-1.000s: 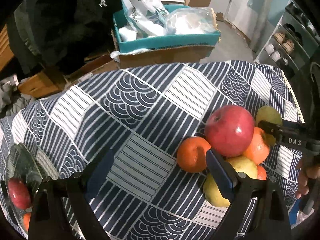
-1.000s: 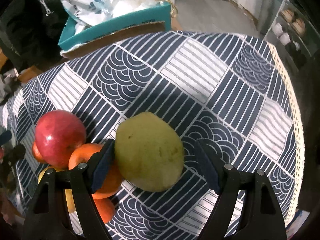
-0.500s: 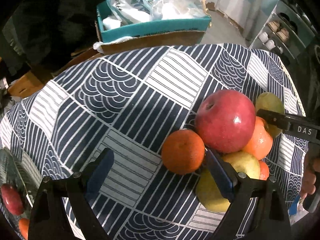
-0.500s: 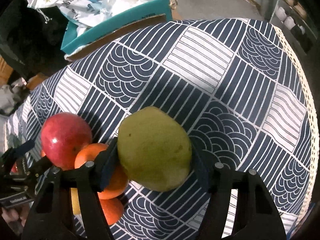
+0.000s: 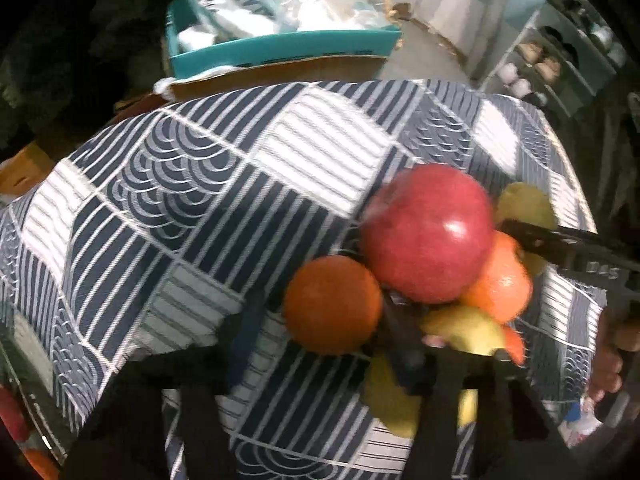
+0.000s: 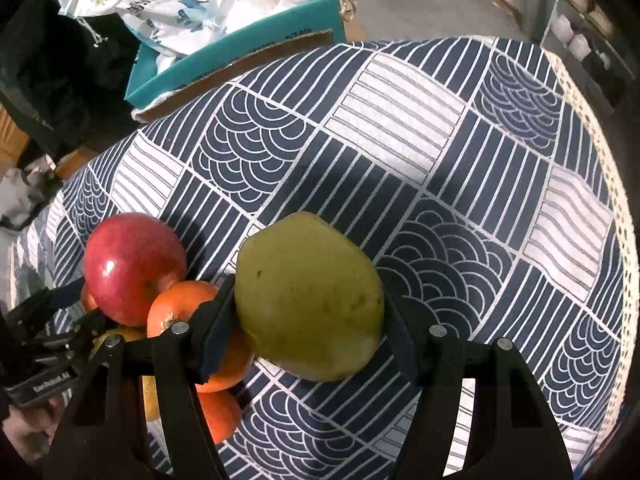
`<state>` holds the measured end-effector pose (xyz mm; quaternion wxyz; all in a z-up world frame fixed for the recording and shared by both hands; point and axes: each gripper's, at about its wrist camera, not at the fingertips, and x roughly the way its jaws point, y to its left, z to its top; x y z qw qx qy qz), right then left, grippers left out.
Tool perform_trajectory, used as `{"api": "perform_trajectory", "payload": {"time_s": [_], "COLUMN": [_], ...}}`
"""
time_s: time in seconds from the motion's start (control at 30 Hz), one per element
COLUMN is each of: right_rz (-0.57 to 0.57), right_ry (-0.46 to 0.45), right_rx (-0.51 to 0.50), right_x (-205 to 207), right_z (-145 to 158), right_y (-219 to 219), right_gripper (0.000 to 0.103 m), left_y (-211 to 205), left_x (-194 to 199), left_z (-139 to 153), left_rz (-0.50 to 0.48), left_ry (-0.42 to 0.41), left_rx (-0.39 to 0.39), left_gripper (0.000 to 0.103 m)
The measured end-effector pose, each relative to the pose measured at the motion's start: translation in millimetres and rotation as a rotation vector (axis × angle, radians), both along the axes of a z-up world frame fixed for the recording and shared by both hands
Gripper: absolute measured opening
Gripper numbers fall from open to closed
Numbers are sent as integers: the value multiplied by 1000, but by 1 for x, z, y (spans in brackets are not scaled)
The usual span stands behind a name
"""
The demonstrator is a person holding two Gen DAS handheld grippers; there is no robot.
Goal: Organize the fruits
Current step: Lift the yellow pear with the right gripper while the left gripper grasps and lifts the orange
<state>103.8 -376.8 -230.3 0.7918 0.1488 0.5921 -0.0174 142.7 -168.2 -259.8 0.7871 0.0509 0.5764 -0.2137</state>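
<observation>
A pile of fruit lies on the blue patterned tablecloth (image 5: 208, 184): a red apple (image 5: 428, 236) on top, oranges and yellow pears around it. My left gripper (image 5: 320, 312) is shut on the nearest orange (image 5: 332, 304) at the pile's left side; this view is blurred. In the right wrist view my right gripper (image 6: 307, 298) is shut on a big green pear (image 6: 308, 296), its pads pressed on both sides. The red apple (image 6: 134, 266) and another orange (image 6: 180, 304) sit just left of it. The left gripper's fingers (image 6: 60, 300) show at the far left.
A teal box (image 6: 240, 60) with white bags stands beyond the table's far edge. A glass plate (image 5: 28, 360) with red fruit sits at the lower left. The cloth's lace-trimmed edge (image 6: 616, 200) runs down the right. Shelves (image 5: 560, 60) stand at the back right. A hand (image 5: 604, 364) holds the right gripper.
My left gripper sank toward the pile and closed from wide open onto the orange. My right gripper's jaws closed in from loose around the green pear to pressing on it.
</observation>
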Motion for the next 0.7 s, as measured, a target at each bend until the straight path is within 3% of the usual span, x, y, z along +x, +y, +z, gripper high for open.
{"api": "perform_trajectory", "payload": {"time_s": [0.13, 0.33, 0.7], "right_rz": [25, 45, 49], "right_ry": [-38, -100, -192], "right_rx": [-92, -183, -221], "right_x": [-7, -14, -24], "right_z": [4, 18, 56], "right_y": [9, 19, 32], "right_gripper": [67, 67, 67], "left_y": [-8, 2, 18], "left_x": [-8, -13, -25], "left_z": [7, 18, 53], "left_rz": [-22, -3, 40], "left_ry": [-82, -98, -157], "left_rx": [90, 71, 34], "left_gripper": [45, 45, 44]}}
